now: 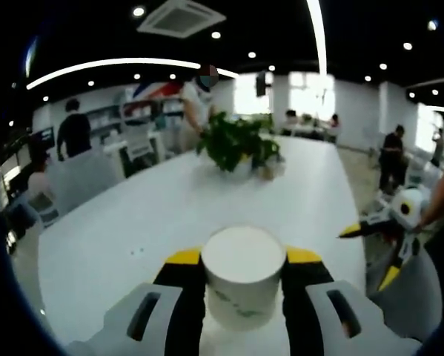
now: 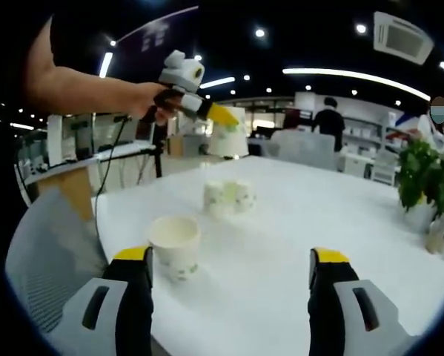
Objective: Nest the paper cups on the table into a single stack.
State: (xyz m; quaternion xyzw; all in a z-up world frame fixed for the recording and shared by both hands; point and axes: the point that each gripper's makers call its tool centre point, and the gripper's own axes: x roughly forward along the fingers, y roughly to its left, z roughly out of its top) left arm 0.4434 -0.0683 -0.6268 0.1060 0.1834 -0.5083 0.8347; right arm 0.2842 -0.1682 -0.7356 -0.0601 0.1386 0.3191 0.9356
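Paper cup [image 1: 244,285] clamped between left gripper [image 1: 244,259] jaws, raised above table [image 1: 133,222]. Right gripper [image 2: 233,267] jaws apart, empty. Upright cup [image 2: 175,245] just beside its left jaw; two more cups [image 2: 229,199] beyond. Step: carrying. Next: lower held cup into upright cup.

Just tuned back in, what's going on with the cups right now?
A person is working with a hand-held gripper in each hand. The left hand-held gripper is shut on a paper cup, held up above the white table. The right hand-held gripper is open and low over the table, with an upright cup beside its left jaw. Two more cups sit farther back, close together. Nothing is nested yet that I can see.
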